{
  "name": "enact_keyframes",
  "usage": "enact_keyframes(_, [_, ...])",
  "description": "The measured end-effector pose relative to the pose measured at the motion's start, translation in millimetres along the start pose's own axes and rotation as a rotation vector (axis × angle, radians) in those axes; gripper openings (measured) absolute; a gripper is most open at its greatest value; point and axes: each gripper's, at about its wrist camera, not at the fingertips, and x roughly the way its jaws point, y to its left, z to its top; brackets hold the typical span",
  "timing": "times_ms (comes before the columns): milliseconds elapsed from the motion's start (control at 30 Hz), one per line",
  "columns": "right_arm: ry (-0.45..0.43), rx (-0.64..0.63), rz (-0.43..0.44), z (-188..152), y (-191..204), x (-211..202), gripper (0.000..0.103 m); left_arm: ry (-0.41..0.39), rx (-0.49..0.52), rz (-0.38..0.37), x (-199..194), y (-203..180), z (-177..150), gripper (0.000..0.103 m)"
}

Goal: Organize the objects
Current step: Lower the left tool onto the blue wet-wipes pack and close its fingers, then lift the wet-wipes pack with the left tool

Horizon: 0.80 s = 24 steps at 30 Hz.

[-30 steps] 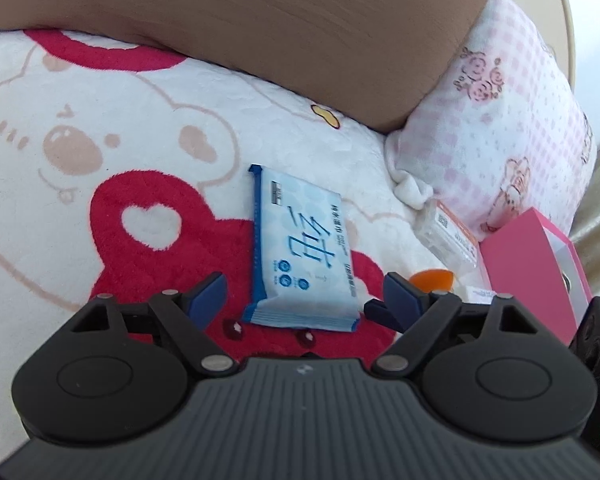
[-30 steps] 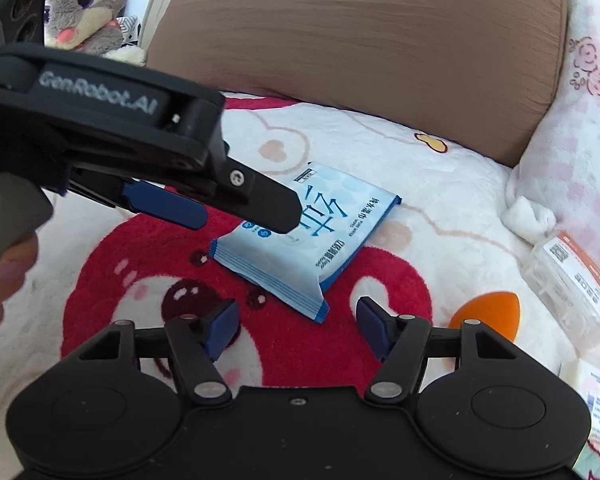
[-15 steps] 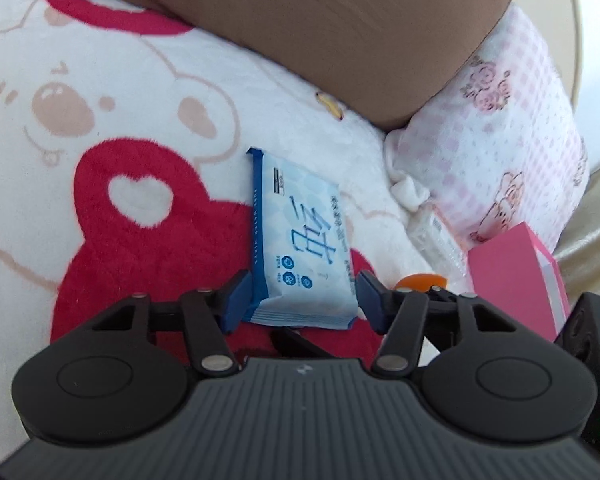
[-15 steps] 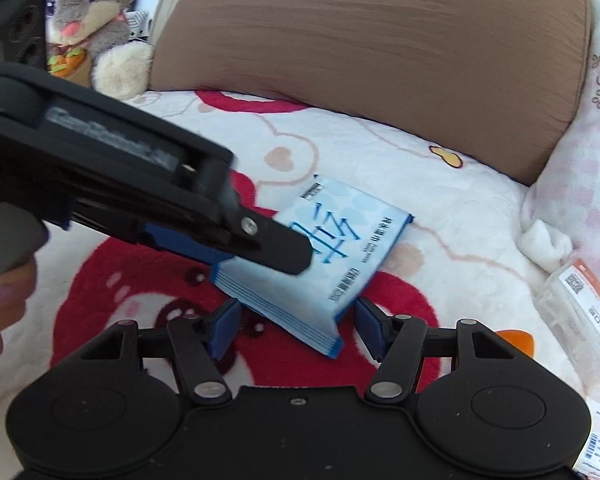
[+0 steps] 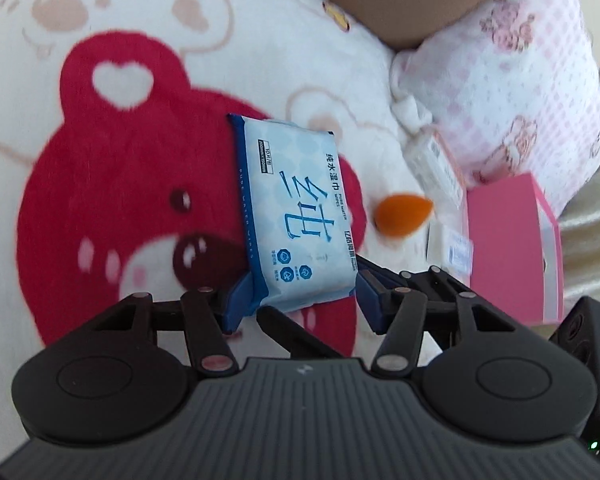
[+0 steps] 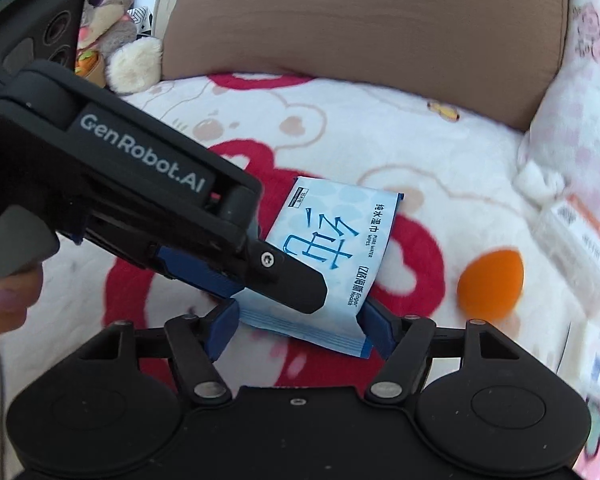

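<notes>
While both the left gripper (image 5: 296, 300) and right gripper (image 6: 296, 326) pinch the wet wipes pack (image 5: 296, 216) between their fingers, one should release before any lifting tugs it crooked.

Left gripper (image 5: 300, 300) and right gripper (image 6: 298, 330) both clamped.

Bright, soft daylight fills both views, strongest at the upper right, where the background washes out to white. Shadows are faint. Fisheye distortion bends the edges and darkens the corners. The wipes pack (image 5: 296, 216) prints sharply, while the orange sponge (image 6: 490, 284) and the pink box (image 5: 508, 248) smear with motion blur.
</notes>
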Motion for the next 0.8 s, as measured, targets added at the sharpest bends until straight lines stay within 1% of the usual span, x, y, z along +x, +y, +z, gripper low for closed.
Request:
enact_keyframes(67, [0.022, 0.052, 0.025, -1.9, -3.8, -3.6, 0.082, 0.042, -0.014, -0.011, 2.1, -2.5, -4.0, 0.055])
enact_keyframes(133, [0.043, 0.100, 0.035, -2.6, -6.8, -4.7, 0.082, 0.052, -0.015, -0.013, 2.7, -4.7, -6.7, 0.055])
enact_keyframes(200, [0.058, 0.109, 0.037, -0.5, -3.6, -3.1, 0.082, 0.056, -0.028, -0.021, 3.0, -2.5, -5.9, 0.055])
enact_keyframes(267, [0.069, 0.108, 0.041, 3.7, -3.9, 4.7, 0.085, 0.053, -0.038, -0.026, 2.5, 0.2, -4.3, 0.055])
enact_keyframes(300, [0.073, 0.111, 0.039, 2.1, -8.1, 5.2, 0.085, 0.037, -0.041, -0.024, 1.2, 1.2, -3.6, 0.055])
enact_keyframes(333, [0.072, 0.114, 0.034, -1.8, -22.0, -3.0, 0.086, 0.013, -0.041, -0.012, 0.4, 1.1, -1.3, 0.055])
enact_keyframes(367, [0.066, 0.115, 0.030, -0.8, -21.5, 2.8, 0.086, -0.015, -0.034, 0.012, -1.9, 0.5, -0.5, 0.055])
enact_keyframes(400, [0.057, 0.119, 0.022, 7.8, -23.1, 4.4, 0.086, -0.042, -0.014, 0.035, -3.5, -1.0, 1.4, 0.055])
enact_keyframes(467, [0.055, 0.144, 0.013, 9.4, -23.6, 4.6, 0.087, -0.080, 0.025, 0.073, -4.7, -2.8, 2.9, 0.055])
enact_keyframes(533, [0.057, 0.171, 0.035, 6.2, -32.6, -2.8, 0.086, -0.090, 0.019, 0.065, -2.6, 1.7, 4.6, 0.055])
enact_keyframes(567, [0.055, 0.176, 0.048, 5.8, -31.9, -1.0, 0.086, -0.094, 0.014, 0.055, -0.9, 3.9, 4.5, 0.053])
enact_keyframes(600, [0.052, 0.188, 0.074, 5.5, -32.5, 3.2, 0.086, -0.098, 0.023, 0.063, 1.2, 4.6, 4.1, 0.050])
enact_keyframes(633, [0.048, 0.218, 0.115, 4.7, -35.2, 0.7, 0.086, -0.099, 0.041, 0.092, 3.3, 3.8, 3.1, 0.042])
enact_keyframes(667, [0.044, 0.253, 0.138, 4.1, -37.1, -1.0, 0.086, -0.103, 0.052, 0.107, 5.2, 3.6, 1.9, 0.042])
enact_keyframes(733, [0.044, 0.283, 0.141, 3.3, -39.7, -1.7, 0.084, -0.107, 0.040, 0.096, 6.2, 5.7, 0.8, 0.039])
enact_keyframes(800, [0.051, 0.268, 0.119, 3.5, -37.0, 1.8, 0.081, -0.104, 0.048, 0.087, 7.3, 5.7, 0.8, 0.037])
